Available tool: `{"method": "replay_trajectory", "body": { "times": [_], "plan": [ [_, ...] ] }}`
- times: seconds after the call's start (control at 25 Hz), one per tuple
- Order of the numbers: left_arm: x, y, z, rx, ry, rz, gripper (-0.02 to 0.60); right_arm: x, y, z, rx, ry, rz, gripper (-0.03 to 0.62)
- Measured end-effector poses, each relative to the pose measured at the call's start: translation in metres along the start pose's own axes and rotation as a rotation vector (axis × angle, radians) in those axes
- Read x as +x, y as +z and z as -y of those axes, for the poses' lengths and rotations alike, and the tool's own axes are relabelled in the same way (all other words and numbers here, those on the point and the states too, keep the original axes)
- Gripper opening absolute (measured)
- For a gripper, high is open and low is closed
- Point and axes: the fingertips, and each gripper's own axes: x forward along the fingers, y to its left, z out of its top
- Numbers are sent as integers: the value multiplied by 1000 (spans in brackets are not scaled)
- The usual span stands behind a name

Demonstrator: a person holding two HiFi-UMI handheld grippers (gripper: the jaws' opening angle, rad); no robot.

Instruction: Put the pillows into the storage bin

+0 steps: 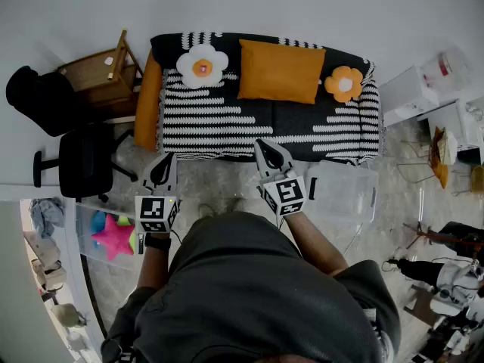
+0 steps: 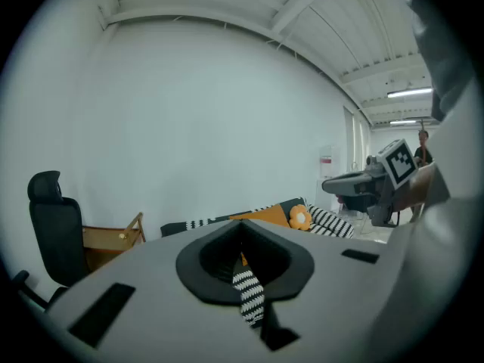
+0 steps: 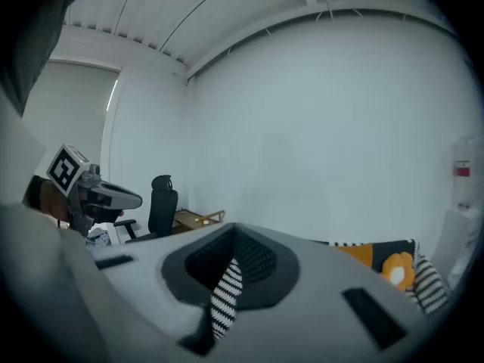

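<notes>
On the black-and-white striped sofa (image 1: pixel 227 119) lie a white flower pillow (image 1: pixel 203 65), a large orange pillow (image 1: pixel 281 71) and an orange flower pillow (image 1: pixel 344 83). A further orange pillow (image 1: pixel 148 97) leans at the sofa's left arm. A clear storage bin (image 1: pixel 348 191) stands on the floor before the sofa's right end. My left gripper (image 1: pixel 161 171) and right gripper (image 1: pixel 266 155) hover side by side short of the sofa's front edge, both shut and empty. The left gripper view shows the orange pillow (image 2: pixel 261 216) and the orange flower pillow (image 2: pixel 300 217) far off.
A black office chair (image 1: pixel 83 161), a wooden side table (image 1: pixel 102 74) and a black bag (image 1: pixel 34 97) stand left of the sofa. A second clear bin with a pink star toy (image 1: pixel 113 237) sits at my lower left. White furniture (image 1: pixel 423 89) and clutter fill the right.
</notes>
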Motion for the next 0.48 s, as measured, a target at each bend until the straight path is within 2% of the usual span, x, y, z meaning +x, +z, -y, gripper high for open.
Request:
{"method": "replay_trajectory", "body": {
  "times": [0.36,0.48],
  "plan": [
    [-1,-4,-4,-4,13,-9,3,5,3,3,-3,6,3,2],
    [0,-4,-5,-3,17,-10,3,5,9,1,7,26,33,2]
  ]
}}
